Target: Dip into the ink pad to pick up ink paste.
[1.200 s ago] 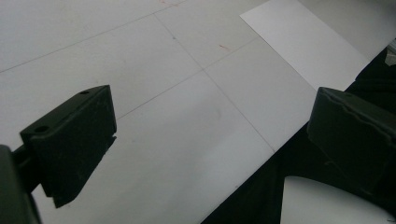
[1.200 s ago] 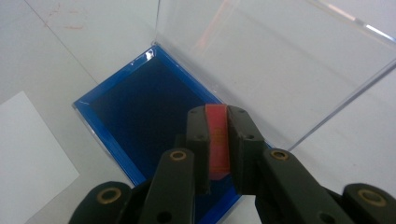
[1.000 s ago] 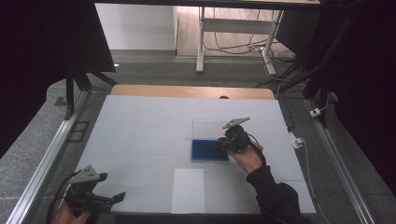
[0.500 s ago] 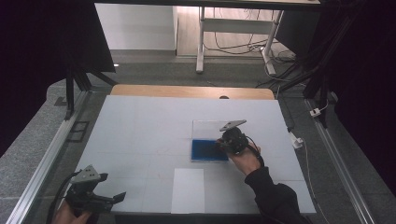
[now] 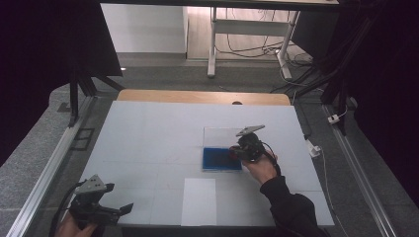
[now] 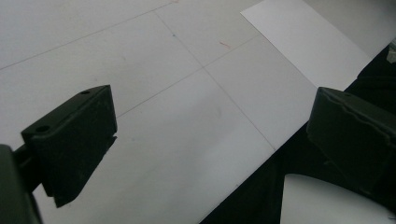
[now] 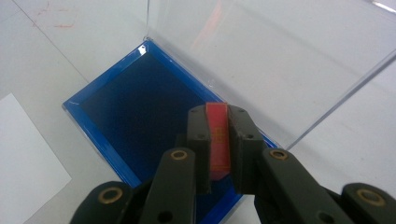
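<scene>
While the right gripper (image 7: 218, 140) sits over the blue tray (image 5: 222, 159), its jaws are clamped tight on a thin red piece (image 7: 218, 140) standing upright between the pads. In the right gripper view the red piece pokes up just past the pad tips, over the tray's dark blue floor, at about 5 o'clock from the tray's middle. Can't tell whether its lower edge touches the floor.

Blue tray: raised bright-blue rim, darker inside. A clear lid (image 7: 261, 51) stands hinged open along the tray's far edge, at 12 o'clock from the gripper in that view. In the high view the tray lies right of table centre, at roughly 3 o'clock, with the lid (image 5: 225, 136) just behind it.

Right gripper (image 5: 236, 152) in the high view: over the tray's right end, grey plate on top, the person's hand (image 5: 260, 169) and dark sleeve coming in from 5 o'clock.

Left gripper (image 5: 117, 211): near-left corner of the white table (image 5: 148, 133), about 7 o'clock, well apart from the tray. Jaws wide open, nothing between them; in the left gripper view (image 6: 210, 135) just bare table surface shows in the gap.

White sheet (image 5: 199, 201) lies flat at the near table edge, 6 o'clock, between the two grippers, touching neither. It shows in the left gripper view (image 6: 303, 42) at 1 o'clock.
</scene>
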